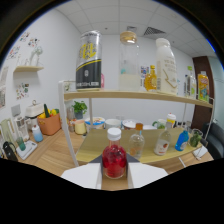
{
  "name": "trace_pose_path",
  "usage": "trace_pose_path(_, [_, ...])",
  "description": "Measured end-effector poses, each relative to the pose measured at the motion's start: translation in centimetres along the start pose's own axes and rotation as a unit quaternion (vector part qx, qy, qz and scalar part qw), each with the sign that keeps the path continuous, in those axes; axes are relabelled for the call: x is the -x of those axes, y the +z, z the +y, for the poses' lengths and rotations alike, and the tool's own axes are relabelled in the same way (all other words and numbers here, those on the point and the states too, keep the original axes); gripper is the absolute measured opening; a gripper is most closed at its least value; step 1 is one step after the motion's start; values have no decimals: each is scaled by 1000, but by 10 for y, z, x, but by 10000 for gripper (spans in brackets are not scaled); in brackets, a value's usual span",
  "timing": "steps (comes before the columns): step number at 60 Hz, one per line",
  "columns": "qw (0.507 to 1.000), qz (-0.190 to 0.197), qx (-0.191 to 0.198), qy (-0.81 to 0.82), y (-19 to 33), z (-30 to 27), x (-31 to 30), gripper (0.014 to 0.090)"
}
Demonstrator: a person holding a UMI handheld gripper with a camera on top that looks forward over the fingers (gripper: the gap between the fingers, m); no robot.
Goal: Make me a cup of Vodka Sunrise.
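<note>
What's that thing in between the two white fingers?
A small bottle of red liquid with a white cap stands between the gripper's fingers in the gripper view. Whether both press on it is hidden.

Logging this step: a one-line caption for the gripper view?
Gripper shut on a small clear white-capped bottle of red liquid, before a wooden shelf of bottles.

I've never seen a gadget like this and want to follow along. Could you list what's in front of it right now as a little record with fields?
held item: small round clear bottle of red liquid with white cap, between the jaws
gripper: shut on the bottle
support: wooden table
behind bottle: small clear bottle with orange cap
upper shelf: black and yellow can, clear glass jar with wooden lid, white plastic jug
</note>
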Motion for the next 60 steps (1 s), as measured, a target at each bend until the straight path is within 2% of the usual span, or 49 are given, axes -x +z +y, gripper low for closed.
trace_pose_path(8, [999,11,21,30,-13,32,-25,342])
trace_pose_path(17, [994,10,28,106,-19,50,-45,341])
trace_pose_path(27, [956,-43,32,290,-20,45,-39,340])
trace_pose_path(36, [862,-91,22,499,-16,31,-40,342])
trace_pose_path(47, [716,-143,1,683,-15,13,-50,340])
trace_pose_path(60, [537,-178,-33,824,-18,-3,-72,341])
